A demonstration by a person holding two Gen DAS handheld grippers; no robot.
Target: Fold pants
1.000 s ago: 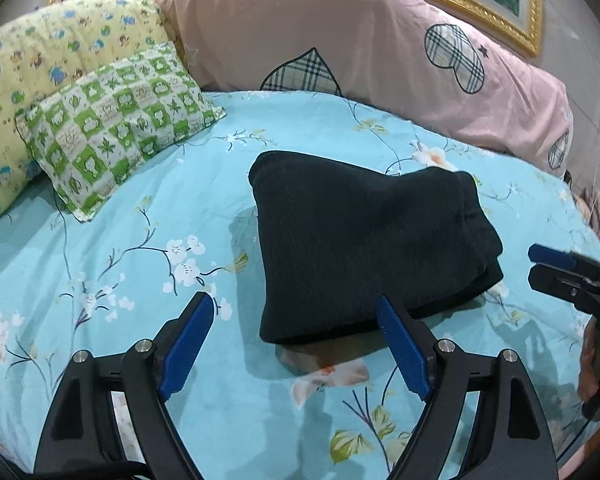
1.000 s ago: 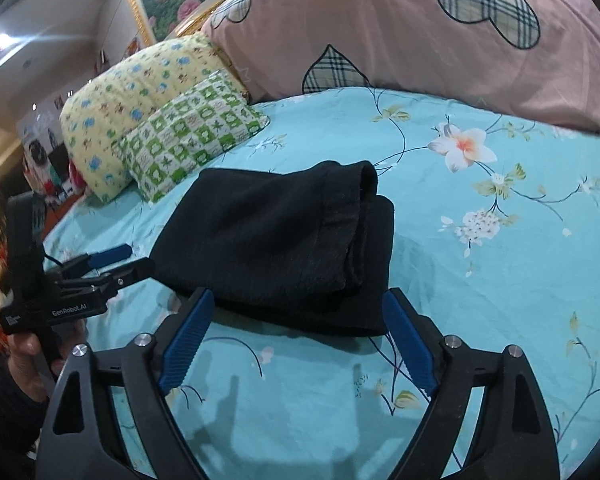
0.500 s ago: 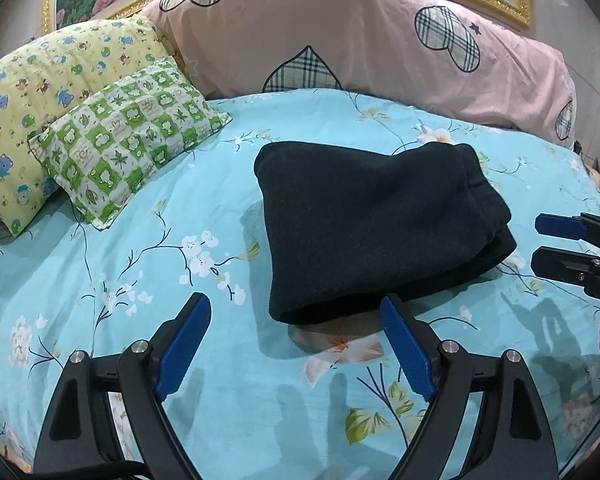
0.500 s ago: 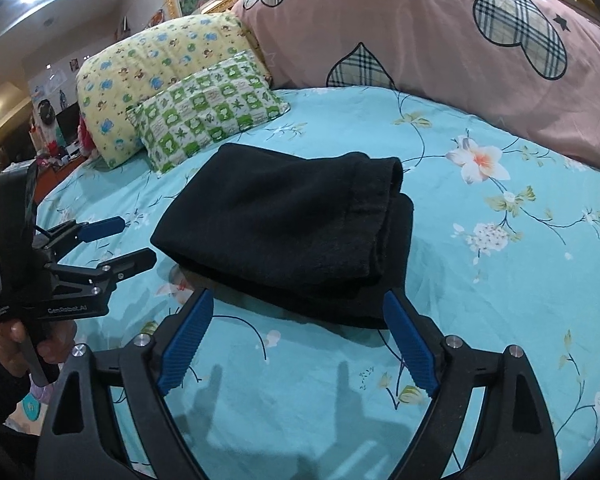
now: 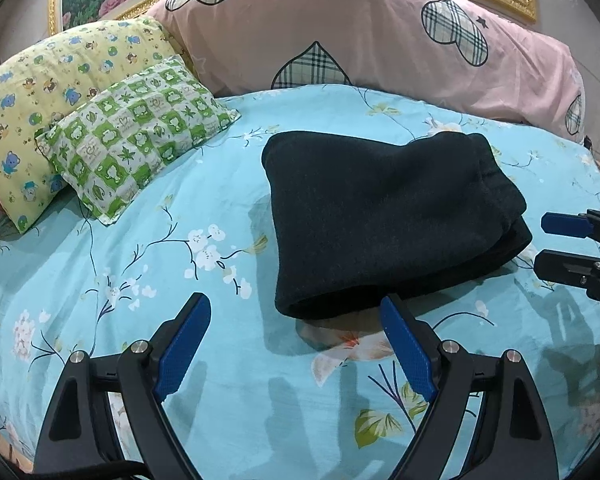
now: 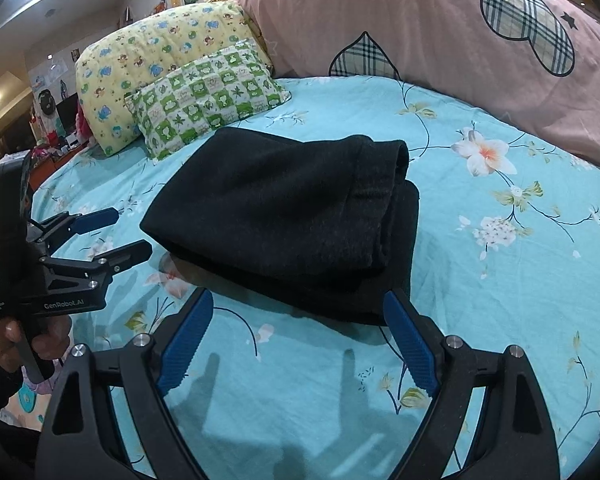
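Note:
The black pants (image 5: 384, 216) lie folded into a compact stack on the turquoise floral bedsheet (image 5: 180, 248); they also show in the right wrist view (image 6: 284, 216). My left gripper (image 5: 296, 312) is open and empty, just short of the stack's near edge; it shows from the side in the right wrist view (image 6: 124, 232). My right gripper (image 6: 298, 306) is open and empty, close to the stack's near edge; it shows at the right edge of the left wrist view (image 5: 548, 242). Neither gripper touches the pants.
A green checked pillow (image 5: 136, 140) leans on a yellow pillow (image 5: 40, 108) at the back left. A long pink bolster (image 5: 380, 40) with plaid hearts runs along the headboard. Room furniture (image 6: 52, 120) stands beyond the bed's left side.
Both grippers have drawn back a little from the folded pants and stayed open. The pants have not moved.

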